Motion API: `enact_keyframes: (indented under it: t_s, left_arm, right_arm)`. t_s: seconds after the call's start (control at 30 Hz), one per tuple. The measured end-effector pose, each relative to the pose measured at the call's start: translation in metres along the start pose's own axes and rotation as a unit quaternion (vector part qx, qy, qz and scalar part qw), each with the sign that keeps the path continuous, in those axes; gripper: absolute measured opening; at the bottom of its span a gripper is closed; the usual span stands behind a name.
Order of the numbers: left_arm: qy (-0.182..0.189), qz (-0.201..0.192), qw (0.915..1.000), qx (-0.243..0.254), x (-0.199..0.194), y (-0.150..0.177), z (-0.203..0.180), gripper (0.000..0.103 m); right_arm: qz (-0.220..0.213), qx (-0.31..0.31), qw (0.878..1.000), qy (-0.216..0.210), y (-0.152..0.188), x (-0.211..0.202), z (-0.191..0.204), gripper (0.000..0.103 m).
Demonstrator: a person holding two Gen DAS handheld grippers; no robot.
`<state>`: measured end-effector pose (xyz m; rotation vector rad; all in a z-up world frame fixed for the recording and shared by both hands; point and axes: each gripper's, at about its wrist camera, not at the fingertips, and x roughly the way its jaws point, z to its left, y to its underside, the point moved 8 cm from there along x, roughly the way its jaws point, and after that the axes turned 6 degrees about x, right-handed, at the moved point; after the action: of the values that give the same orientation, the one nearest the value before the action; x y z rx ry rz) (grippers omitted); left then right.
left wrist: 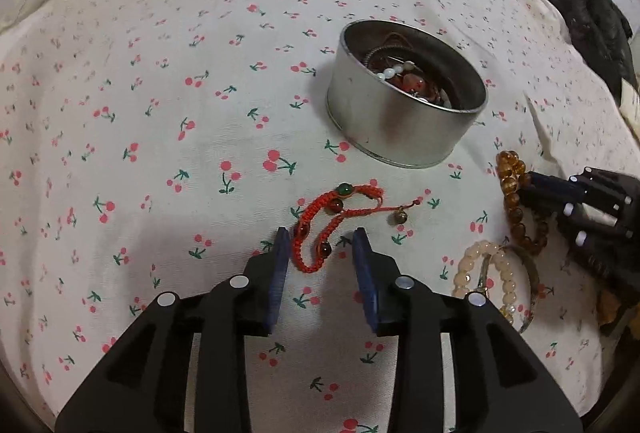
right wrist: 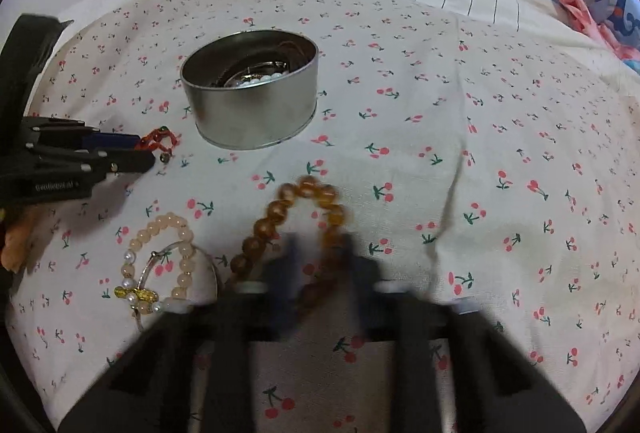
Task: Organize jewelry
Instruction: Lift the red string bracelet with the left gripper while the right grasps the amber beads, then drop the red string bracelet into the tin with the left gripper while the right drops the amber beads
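Left wrist view: we look down on a white bedsheet printed with red cherries [left wrist: 160, 137], and our left gripper [left wrist: 320, 245] fills the lower middle of the frame. Its blue-padded jaws stand apart, and the near end of a red braided cord bracelet with dark beads [left wrist: 320, 229] lies on the sheet between them; the pads do not press it. Above it, right of centre, sits a round silver metal tin [left wrist: 400, 121] holding mixed beaded jewelry. At the right edge the right gripper [left wrist: 532, 189] meets an amber bead bracelet [left wrist: 516, 205]. Just below lies a pale peach bead bracelet [left wrist: 500, 273], crossed by a thin silver bangle [left wrist: 532, 285].

In the right wrist view the right gripper's fingers are blurred at lower centre; the amber strand runs between them, and we cannot tell whether they pinch it. The tin sits at upper left of centre.
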<state>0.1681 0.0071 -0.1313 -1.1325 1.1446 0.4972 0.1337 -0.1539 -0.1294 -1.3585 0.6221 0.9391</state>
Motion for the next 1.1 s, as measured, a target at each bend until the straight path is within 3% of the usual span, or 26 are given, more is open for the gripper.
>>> enact_keyframes:
  t_s: [0.07, 0.1, 0.2, 0.53, 0.83, 1.1]
  left_arm:
    - [0.009, -0.004, 1.0000, 0.000, -0.002, 0.000, 0.001, 0.024]
    - [0.013, -0.007, 0.9999, -0.001, -0.004, -0.001, 0.001, 0.015]
    - [0.003, -0.025, 0.9997, 0.004, -0.012, -0.005, 0.001, 0.012]
    - [-0.002, -0.069, 0.9976, 0.003, -0.030, -0.015, 0.008, 0.011]
    - [-0.016, -0.064, 0.9977, 0.012, -0.027, -0.013, 0.005, 0.011]
    - [-0.066, -0.075, 0.9943, 0.036, -0.033, -0.016, 0.005, 0.011]
  right_arm:
    - [-0.008, 0.013, 1.000, -0.008, -0.003, -0.004, -0.003, 0.012]
    - [-0.013, 0.018, 1.000, -0.011, -0.005, -0.007, -0.004, 0.012]
    - [-0.037, 0.037, 0.998, -0.028, -0.013, -0.017, -0.008, 0.012]
    - [-0.051, 0.047, 0.997, -0.027, -0.021, -0.024, -0.011, 0.012]
    - [-0.048, 0.055, 0.997, -0.026, -0.021, -0.021, -0.015, 0.012]
    - [-0.077, 0.062, 0.994, -0.047, -0.029, -0.034, -0.012, 0.012]
